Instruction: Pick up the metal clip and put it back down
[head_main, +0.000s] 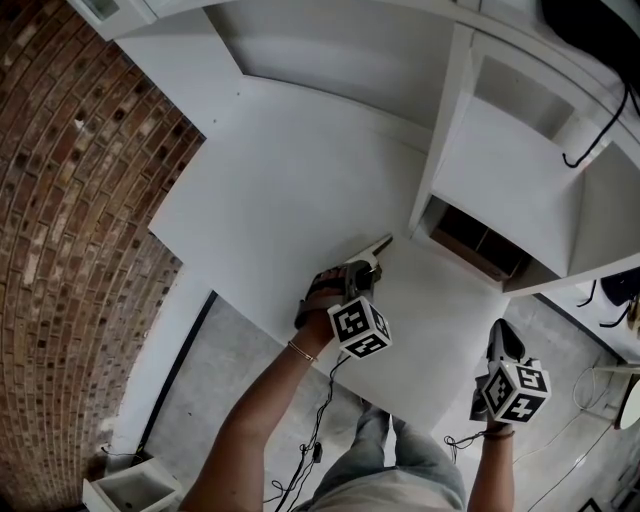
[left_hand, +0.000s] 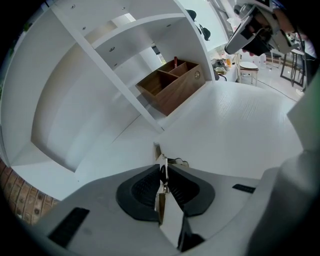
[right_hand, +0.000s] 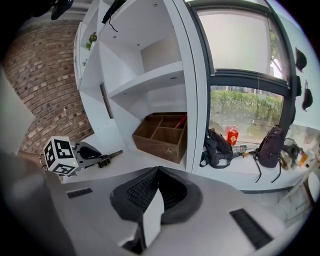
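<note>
The metal clip (head_main: 381, 245) is a thin dark strip poking out of my left gripper (head_main: 368, 262) towards the shelf unit, its tip low over the white table (head_main: 280, 190). In the left gripper view the clip (left_hand: 158, 150) stands edge-on between the black pads, and the left gripper (left_hand: 163, 173) is shut on it. The right gripper view shows the clip (right_hand: 111, 156) jutting from the left gripper (right_hand: 100, 159) just above the tabletop. My right gripper (head_main: 503, 335) hangs off the table's near right corner, and its pads meet with nothing between them (right_hand: 159, 171).
A wooden divided box (left_hand: 172, 85) sits in the lowest bay of the white shelf unit (head_main: 440, 130), just beyond the clip. A brick wall (head_main: 70, 250) runs along the left. Bags (right_hand: 217, 147) lie by the window at the right.
</note>
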